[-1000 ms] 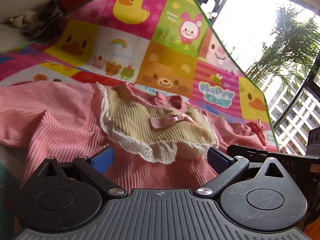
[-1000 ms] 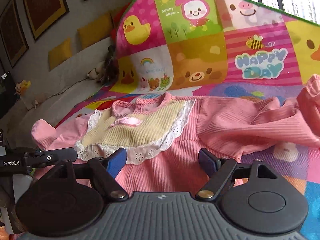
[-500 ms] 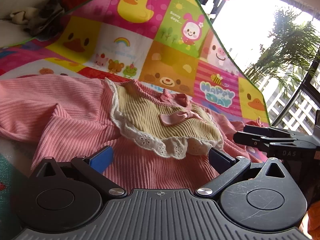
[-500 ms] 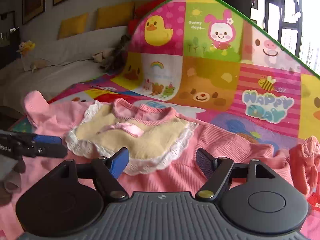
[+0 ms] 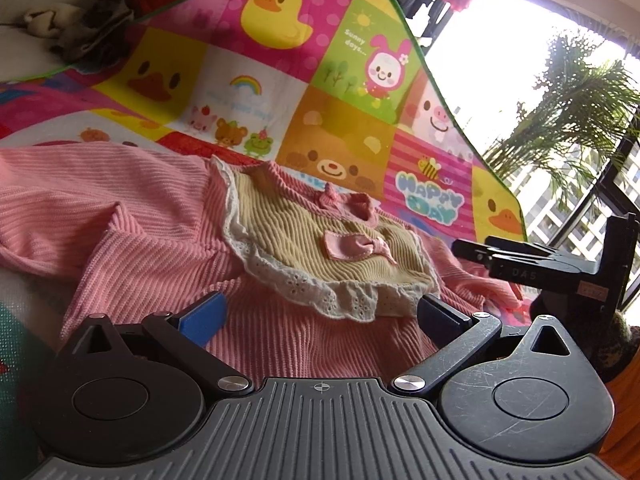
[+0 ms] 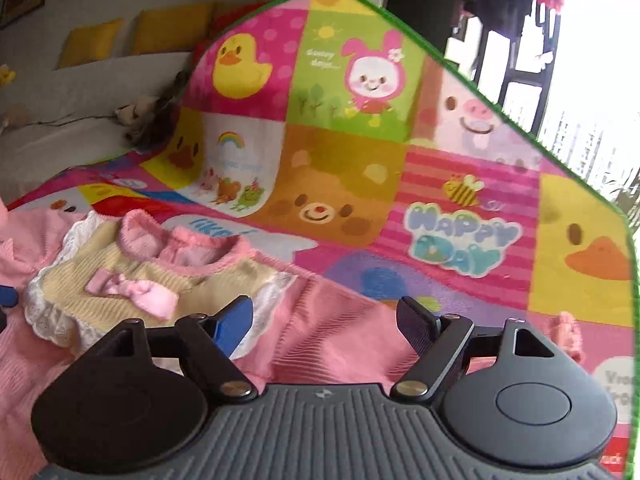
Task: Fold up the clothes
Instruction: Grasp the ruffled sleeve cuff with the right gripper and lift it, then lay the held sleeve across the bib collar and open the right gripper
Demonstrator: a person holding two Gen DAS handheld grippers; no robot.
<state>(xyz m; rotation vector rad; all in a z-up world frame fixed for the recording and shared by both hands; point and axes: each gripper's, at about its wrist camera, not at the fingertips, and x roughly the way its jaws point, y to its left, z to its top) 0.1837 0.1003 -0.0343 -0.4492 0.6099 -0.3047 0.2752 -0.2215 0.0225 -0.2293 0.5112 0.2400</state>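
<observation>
On a cartoon-print play mat (image 5: 344, 128), w/ green-bound edge, far end curled upright behind the work area:

Item 1 – pink ribbed garment (image 5: 132, 240), child's top, spread front-up on the mat. Cream bib panel (image 5: 320, 256) w/ white lace trim (image 5: 320, 296), small pink bow (image 5: 356, 246) at centre, pink neckline beyond it. One sleeve lay out to the left of the left fingers, creased; in the right wrist view a frilled cuff (image 6: 566, 330) lay past the right-hand finger of that tool.

Item 2 – left gripper (image 5: 320, 314). Jaws spread wide, nothing pinched. Pink body fabric ran across the gap between the fingers; lace hem of the bib sat just ahead of the tips, approx. centred. Blue pad (image 5: 204, 316) on the left finger over plain pink rib.

Item 3 – right gripper (image 6: 326, 318). Jaws wide and opening, pads not pressing on cloth. Pink shoulder/sleeve fabric lay in the gap; bib & bow lay ahead-left of the left finger, lace edge just beside its blue pad (image 6: 236, 326). View slightly blurred.

Edges/room: bare mat ahead of and to the right of the right tool's fingers, up to the green border (image 6: 632, 300). Mat's raised end closed off the far side. In the left wrist view the right tool's black fingers (image 5: 516, 258) reached in from the right edge, over the garment's far sleeve side, apart from the left tips. Window (image 5: 520, 60) & palm (image 5: 580, 100) beyond the mat's right edge; sofa w/ yellow cushions (image 6: 132, 36) beyond its left.
</observation>
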